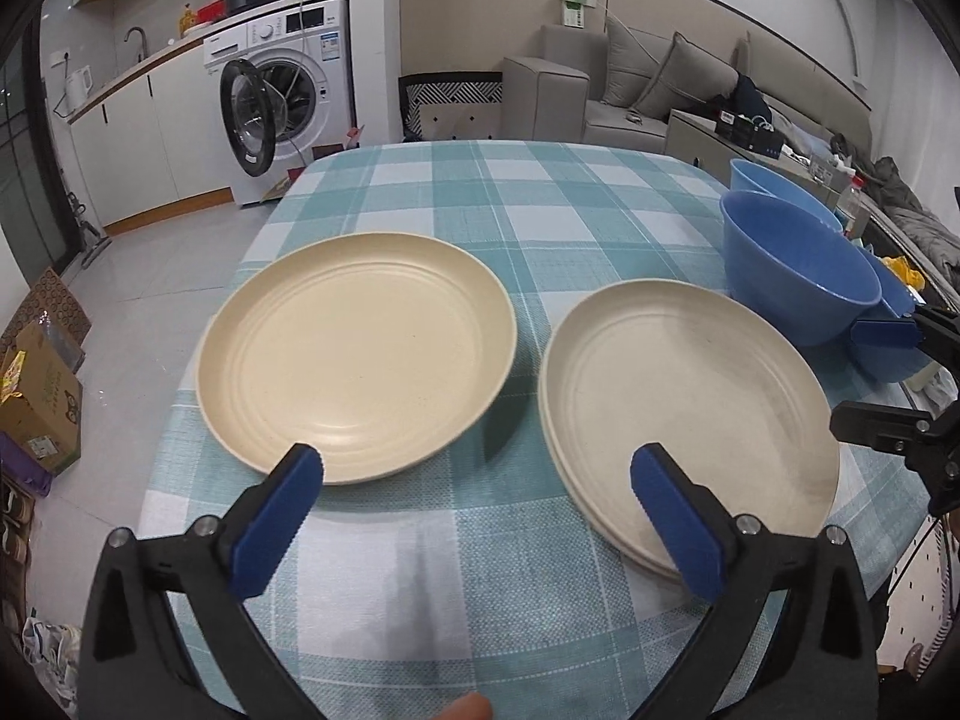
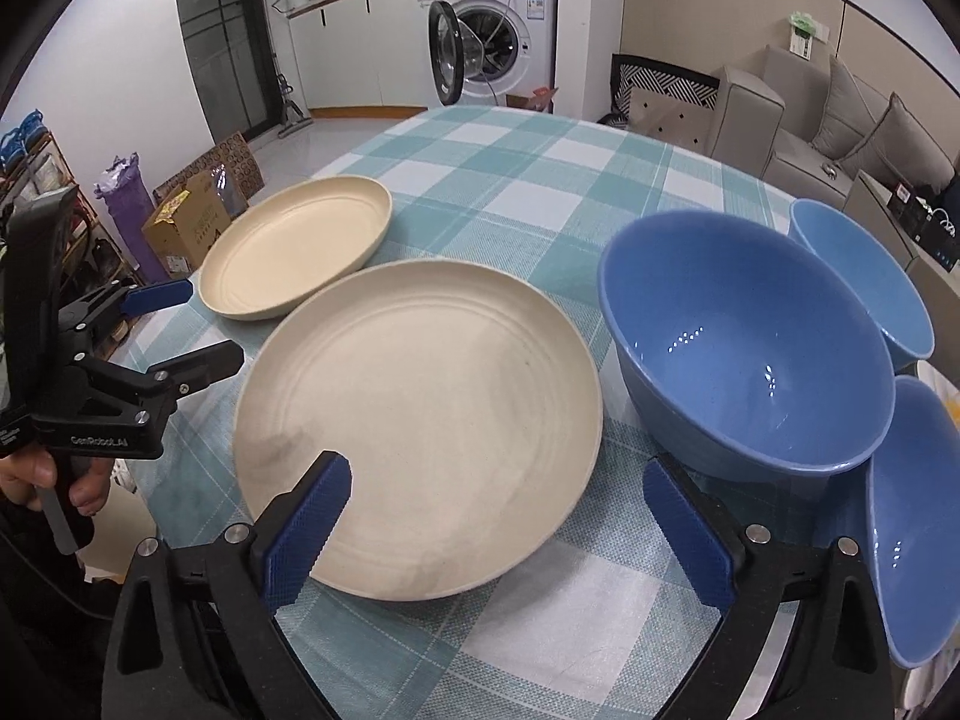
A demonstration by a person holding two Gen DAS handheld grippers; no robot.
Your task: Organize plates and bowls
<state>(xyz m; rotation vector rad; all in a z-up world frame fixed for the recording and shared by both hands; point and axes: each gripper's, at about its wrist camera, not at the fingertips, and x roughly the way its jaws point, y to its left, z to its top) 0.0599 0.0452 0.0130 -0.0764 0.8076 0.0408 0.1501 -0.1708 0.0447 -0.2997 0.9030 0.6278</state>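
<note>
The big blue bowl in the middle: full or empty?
Empty: the big blue bowl shows only its bare glossy inside with light reflections.

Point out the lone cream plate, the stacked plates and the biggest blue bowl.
lone cream plate [image 1: 354,354], left wrist view, its flat centre.
stacked plates [image 2: 420,420], right wrist view, top plate's centre.
biggest blue bowl [image 2: 744,354], right wrist view, inside bottom.
</note>
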